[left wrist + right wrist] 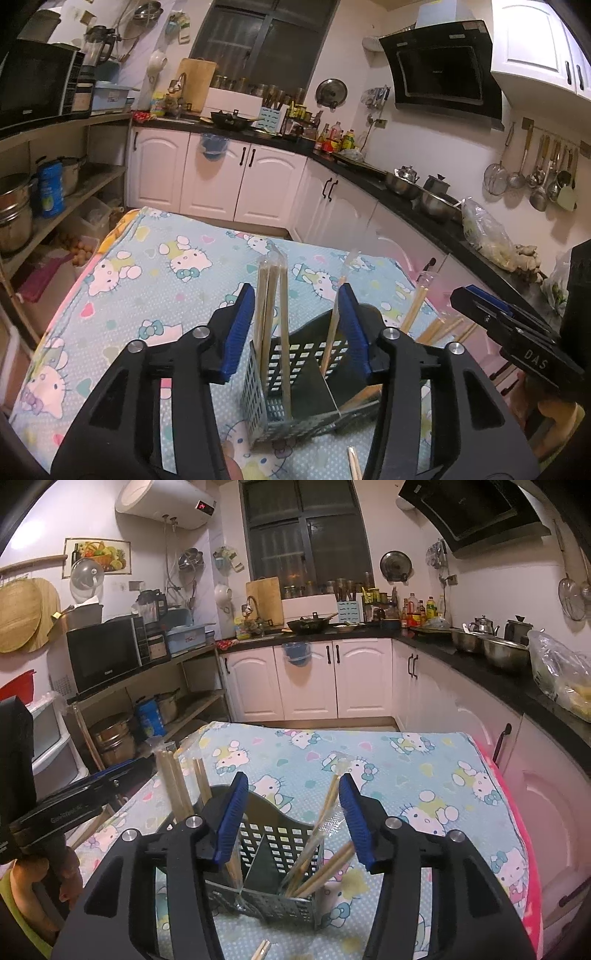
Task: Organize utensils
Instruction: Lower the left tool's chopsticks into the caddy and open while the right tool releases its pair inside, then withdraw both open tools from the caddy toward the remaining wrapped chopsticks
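A dark perforated utensil holder [295, 365] [275, 849] with a divider stands on the Hello Kitty tablecloth [166, 280] [424, 775]. Wrapped wooden chopsticks [271, 299] stand upright in its left compartment, between the blue pads of my left gripper [297, 326], which is open and does not press them. More chopsticks [321, 853] lean in the right compartment, between the spread pads of my right gripper [293, 818], also open. In the left wrist view the right gripper's side [517, 332] shows at the right. The left gripper [74, 801] shows at the left of the right wrist view.
Loose chopsticks [354, 465] [261, 950] lie on the cloth near the front edge. A black counter [424, 218] with steel bowls and a plastic bag runs along the right. A shelf [55, 206] with pots and a microwave stands at the left.
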### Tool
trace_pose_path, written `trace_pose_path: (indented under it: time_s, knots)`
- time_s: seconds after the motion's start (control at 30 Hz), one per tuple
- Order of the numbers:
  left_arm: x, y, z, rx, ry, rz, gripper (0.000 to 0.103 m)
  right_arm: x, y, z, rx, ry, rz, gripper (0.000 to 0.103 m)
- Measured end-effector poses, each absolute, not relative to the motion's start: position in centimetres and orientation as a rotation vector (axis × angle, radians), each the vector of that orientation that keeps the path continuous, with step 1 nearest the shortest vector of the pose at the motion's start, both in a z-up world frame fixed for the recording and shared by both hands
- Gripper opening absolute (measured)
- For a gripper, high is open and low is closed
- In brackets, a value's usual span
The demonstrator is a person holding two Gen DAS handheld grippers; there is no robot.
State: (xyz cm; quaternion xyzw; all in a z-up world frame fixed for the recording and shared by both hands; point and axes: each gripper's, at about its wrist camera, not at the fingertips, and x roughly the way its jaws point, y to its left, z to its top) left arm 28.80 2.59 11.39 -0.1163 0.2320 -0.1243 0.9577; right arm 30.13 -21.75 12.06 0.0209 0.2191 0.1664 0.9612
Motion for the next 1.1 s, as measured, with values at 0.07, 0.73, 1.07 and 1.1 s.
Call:
trace_pose_path:
  time_s: [0.07,0.73,1.07,1.1]
  knots:
    - [28.4,2.6,11.5,-0.236,0.47,-0.257,0.044,29.7,-21.9,12.2,0.042,0.444,0.337,0.051]
    - [23.8,2.2,11.8,-0.241,0.472,-0.266,0.092,24.8,-22.7,12.3,0.005,0.438,0.326,0.063]
    - [21.9,1.9,11.2,-0.22,0.481,-0.269,0.092,22.3,-22.7,11.6,-0.005,0.456,0.328,0.064]
    - [21.7,1.8,11.1,-0.22,0.481,-0.269,0.092,22.0,-22.6,11.5,-0.005,0.458,0.329,0.064]
